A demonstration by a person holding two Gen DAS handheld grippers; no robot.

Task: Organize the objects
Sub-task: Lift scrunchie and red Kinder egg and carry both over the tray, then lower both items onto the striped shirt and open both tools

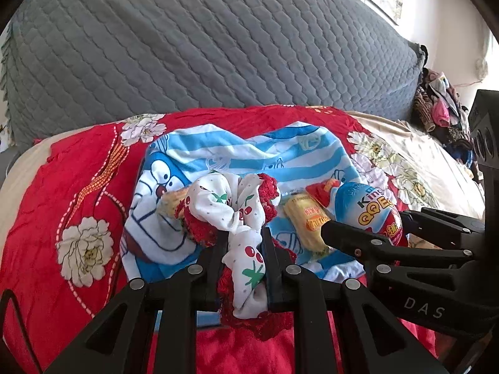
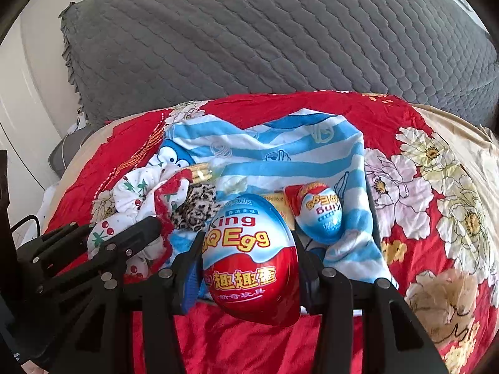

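Nearest, the left tool [image 1: 241,240] pinches a white cherry-print garment [image 1: 246,255] with red lace trim, its cloth bunched between the fingers. To its right, the right tool [image 2: 249,249] grips a large King egg [image 2: 249,258] in red and blue foil. Both hang over a blue-striped cartoon cloth [image 2: 280,152] spread on the red floral bedspread [image 2: 405,118]. Farther on that cloth lie a smaller egg [image 2: 321,215], a leopard-print piece [image 2: 196,205] and a yellow snack packet [image 1: 307,221]. A grey quilted cover [image 1: 202,46] rises behind.

We see glossy foil on the large egg [image 2: 251,258], soft cherry-print cloth [image 1: 246,249], matt black plastic grippers, and a quilted grey cover [image 1: 218,40].
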